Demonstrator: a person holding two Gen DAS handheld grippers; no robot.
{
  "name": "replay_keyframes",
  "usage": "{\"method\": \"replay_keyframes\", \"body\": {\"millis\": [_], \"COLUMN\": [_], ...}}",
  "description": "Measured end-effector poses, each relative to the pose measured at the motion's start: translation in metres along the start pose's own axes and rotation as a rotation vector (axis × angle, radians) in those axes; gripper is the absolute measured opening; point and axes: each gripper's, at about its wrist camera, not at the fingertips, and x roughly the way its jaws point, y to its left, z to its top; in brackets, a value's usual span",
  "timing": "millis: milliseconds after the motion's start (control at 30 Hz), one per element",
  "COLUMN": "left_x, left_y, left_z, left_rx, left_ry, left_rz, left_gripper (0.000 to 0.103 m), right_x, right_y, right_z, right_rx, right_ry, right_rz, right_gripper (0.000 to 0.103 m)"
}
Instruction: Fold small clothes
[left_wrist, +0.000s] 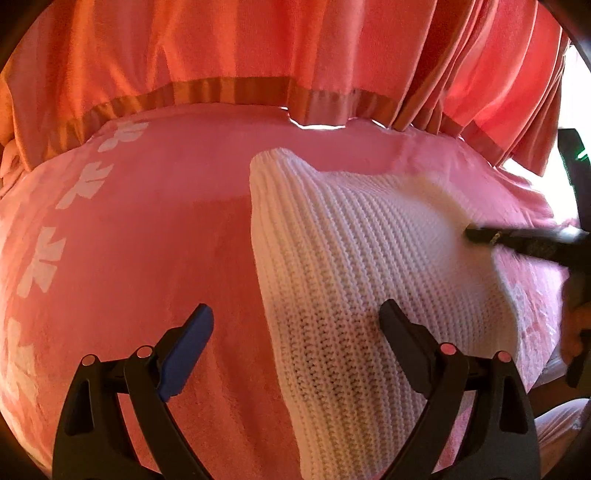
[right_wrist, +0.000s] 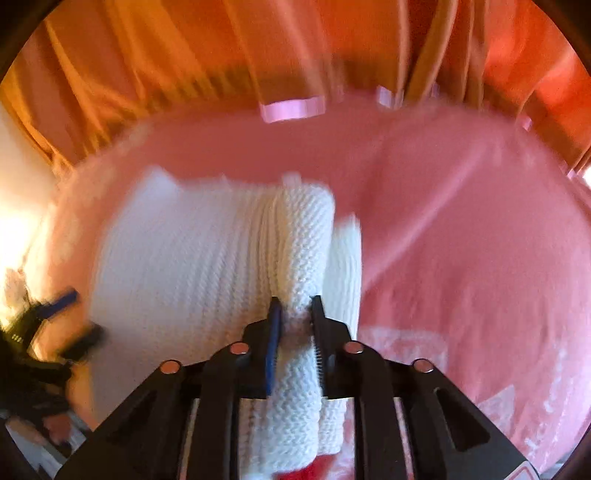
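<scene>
A white knitted garment (left_wrist: 354, 266) lies on a pink blanket (left_wrist: 147, 240). My left gripper (left_wrist: 297, 321) is open and empty, low over the garment's near left edge, with one finger over the blanket and one over the knit. My right gripper (right_wrist: 295, 306) is shut on a bunched fold of the white knit (right_wrist: 299, 258) and holds it raised above the rest of the garment (right_wrist: 177, 266). The right gripper (left_wrist: 476, 234) also shows in the left wrist view at the garment's right side. The right wrist view is blurred by motion.
Orange-pink curtains (left_wrist: 295, 48) hang along the far edge of the blanket. White leaf patterns (left_wrist: 44, 266) run along the blanket's left side. The left gripper (right_wrist: 62, 314) shows blurred at the left of the right wrist view.
</scene>
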Motion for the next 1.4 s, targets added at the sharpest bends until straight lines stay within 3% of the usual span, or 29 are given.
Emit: {"method": "replay_keyframes", "body": {"millis": [67,100,133,200,233,367,500,600,633,667,733,800,867,967,1067,1133,1167,1200,1267,1300,1367,1400], "left_x": [0.000,-0.001,-0.002,-0.001,0.001,0.027,0.063,0.069,0.069,0.069,0.062,0.047,0.023,0.004,0.017,0.049,0.064,0.077,0.081,0.081,0.080,0.081], "left_y": [0.001,0.003,0.005,0.011,0.014,0.026,0.043,0.046,0.042,0.038,0.027,0.015,0.002,-0.010,-0.025,-0.028,-0.027,-0.021,-0.012,-0.013,-0.017,-0.022], "left_z": [0.000,0.000,0.001,0.004,0.006,0.009,0.004,0.003,0.005,0.007,0.012,0.022,0.034,0.043,0.041,0.029,0.023,0.013,0.006,0.007,0.009,0.013], "left_rx": [-0.011,-0.027,-0.044,-0.090,-0.110,-0.211,-0.409,-0.443,-0.411,-0.376,-0.318,-0.256,-0.217,-0.192,-0.173,-0.188,-0.208,-0.244,-0.303,-0.305,-0.280,-0.270], "left_ry": [0.002,0.000,0.000,-0.001,0.004,0.091,0.218,0.218,0.220,0.215,0.191,0.171,0.134,0.106,0.127,0.204,0.245,0.254,0.211,0.209,0.218,0.211], "left_rz": [-0.015,-0.040,-0.066,-0.107,-0.124,-0.200,-0.365,-0.414,-0.424,-0.439,-0.416,-0.412,-0.460,-0.512,-0.502,-0.453,-0.424,-0.415,-0.474,-0.477,-0.466,-0.473], "left_gripper": [0.089,0.089,0.089,0.089,0.090,0.091,0.092,0.094,0.089,0.084,0.061,0.051,0.049,0.050,0.058,0.061,0.065,0.078,0.083,0.084,0.083,0.067], "right_x": [0.004,-0.004,-0.011,-0.031,-0.034,-0.010,0.016,0.028,0.027,0.027,0.015,-0.013,-0.040,-0.076,-0.064,-0.033,-0.017,-0.009,-0.002,0.000,0.003,0.000], "right_y": [-0.003,-0.003,-0.003,-0.007,-0.009,-0.022,-0.035,-0.040,-0.039,-0.038,-0.040,-0.035,-0.037,-0.050,-0.066,-0.079,-0.082,-0.081,-0.086,-0.089,-0.095,-0.097], "right_z": [-0.003,-0.003,-0.003,-0.009,-0.013,-0.025,-0.032,-0.039,-0.039,-0.039,-0.039,-0.036,-0.035,-0.041,-0.048,-0.055,-0.059,-0.060,-0.062,-0.064,-0.069,-0.069], "right_rx": [0.016,0.016,0.019,0.036,0.035,0.076,0.186,0.263,0.259,0.254,0.274,0.226,0.221,0.211,0.237,0.272,0.282,0.283,0.311,0.325,0.352,0.359], "right_ry": [0.026,0.003,-0.017,-0.079,-0.079,0.031,0.100,0.100,0.091,0.089,0.068,-0.004,-0.062,-0.132,-0.081,0.024,0.067,0.078,0.066,0.062,0.053,0.044], "right_rz": [0.009,0.006,0.004,0.006,0.016,0.064,0.218,0.320,0.325,0.357,0.376,0.343,0.374,0.343,0.297,0.243,0.212,0.218,0.255,0.284,0.325,0.340], "right_gripper": [0.029,0.037,0.056,0.080,0.081,0.081,0.081,0.078,0.055,0.045,0.031,0.030,0.029,0.030,0.034,0.040,0.043,0.055,0.060,0.059,0.048,0.038]}}
